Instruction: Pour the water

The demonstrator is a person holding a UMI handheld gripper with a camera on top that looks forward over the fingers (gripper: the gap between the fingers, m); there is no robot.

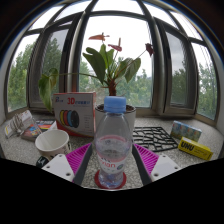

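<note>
A clear plastic water bottle (112, 140) with a blue cap stands upright on a red coaster (111, 182) on the speckled counter. It stands between the fingers of my gripper (112, 166), whose magenta pads (80, 157) lie close at either side of its lower body. The bottle rests on the coaster and the fingers are open about it. A white cup (52, 143) stands on the counter to the left of the left finger.
A potted plant (112, 65) stands behind the bottle before the bay window. A colourful box (73, 112) is at the back left. A black lattice piece (155, 133) and a yellow packet (197, 149) lie to the right.
</note>
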